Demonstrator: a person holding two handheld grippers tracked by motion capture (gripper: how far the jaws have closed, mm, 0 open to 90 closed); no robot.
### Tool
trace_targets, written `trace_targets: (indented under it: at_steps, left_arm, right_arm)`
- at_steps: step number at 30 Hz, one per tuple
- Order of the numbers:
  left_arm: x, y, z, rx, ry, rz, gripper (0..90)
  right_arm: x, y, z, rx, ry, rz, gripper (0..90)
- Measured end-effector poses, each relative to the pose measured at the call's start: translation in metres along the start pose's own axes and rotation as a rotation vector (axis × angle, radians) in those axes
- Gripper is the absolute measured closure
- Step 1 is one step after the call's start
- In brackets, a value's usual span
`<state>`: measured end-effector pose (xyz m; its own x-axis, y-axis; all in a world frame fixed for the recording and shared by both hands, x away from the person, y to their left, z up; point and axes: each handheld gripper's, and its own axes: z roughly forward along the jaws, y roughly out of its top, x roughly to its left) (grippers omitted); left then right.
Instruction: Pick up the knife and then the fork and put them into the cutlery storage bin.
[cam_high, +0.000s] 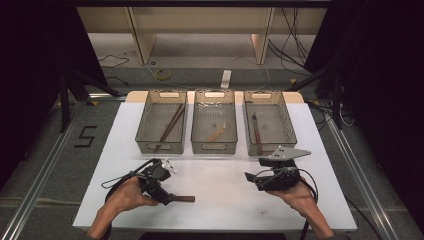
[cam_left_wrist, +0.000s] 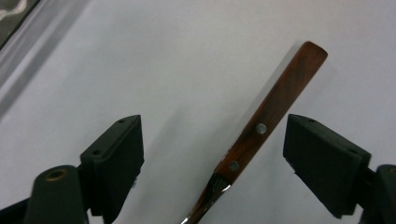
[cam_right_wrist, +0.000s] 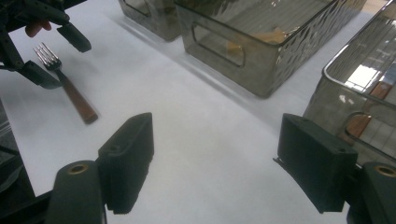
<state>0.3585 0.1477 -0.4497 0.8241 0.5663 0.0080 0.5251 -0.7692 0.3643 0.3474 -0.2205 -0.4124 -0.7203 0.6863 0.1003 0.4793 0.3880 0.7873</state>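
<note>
Left tool (cam_left_wrist: 212, 158) open, fork (cam_left_wrist: 271, 116) lying between jaws, untouched

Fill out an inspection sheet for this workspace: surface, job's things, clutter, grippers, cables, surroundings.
Surface: white table, bare in the middle.
Job's things: fork with wooden handle lying flat on the table between the left gripper's jaws; no pad presses it. Three baskets in a row at the far side: left holds chopsticks, middle a small wooden utensil, right a wooden-handled utensil.
Clutter: nothing seen.
Grippers: left open around the fork; right gripper open, empty, above the table near the right basket.
Cables: one trails from each gripper; more on the floor behind.
Surroundings: dark curtains, shelving behind, floor marked 5.
</note>
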Motion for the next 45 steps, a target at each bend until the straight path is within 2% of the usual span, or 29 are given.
trace_targets:
  at_steps: [6, 10, 11, 18, 23, 28, 29, 36, 38, 45]
  left_arm:
    - [-0.006, 0.000, 0.004, 0.031, -0.006, 0.058, 29.1]
    - [-0.011, 0.000, 0.007, 0.059, -0.025, 0.111, 35.3]
    - [-0.012, 0.001, 0.008, 0.061, -0.028, 0.106, 36.4]
    - [-0.016, 0.003, 0.009, 0.075, -0.034, 0.142, 44.0]
    - [-0.017, 0.003, 0.012, 0.115, -0.030, 0.171, 47.7]
    - [-0.018, 0.004, 0.013, 0.117, -0.040, 0.175, 51.8]
    - [-0.017, 0.005, 0.012, 0.127, -0.044, 0.189, 52.7]
    - [-0.018, 0.007, 0.014, 0.147, -0.039, 0.198, 59.0]
    - [-0.018, 0.008, 0.015, 0.145, -0.043, 0.186, 60.7]
    - [-0.022, 0.011, 0.015, 0.180, -0.047, 0.230, 67.7]
  right_arm:
    - [0.004, -0.004, 0.000, 0.010, 0.008, -0.007, 27.4]
    - [0.005, -0.007, 0.000, 0.013, 0.010, -0.002, 27.3]
    - [0.005, -0.008, 0.000, 0.015, 0.011, -0.005, 27.3]
    - [0.009, -0.012, -0.003, 0.011, 0.025, -0.009, 26.7]
    - [0.012, -0.016, -0.004, 0.008, 0.038, -0.013, 24.9]
    - [0.016, -0.020, -0.005, 0.004, 0.042, -0.015, 22.3]
    - [0.017, -0.020, -0.006, 0.006, 0.043, -0.013, 21.7]
    - [0.019, -0.025, -0.008, 0.006, 0.042, -0.007, 21.0]
    - [0.019, -0.025, -0.009, 0.003, 0.044, -0.003, 21.1]
    - [0.019, -0.026, -0.008, 0.012, 0.042, 0.002, 21.8]
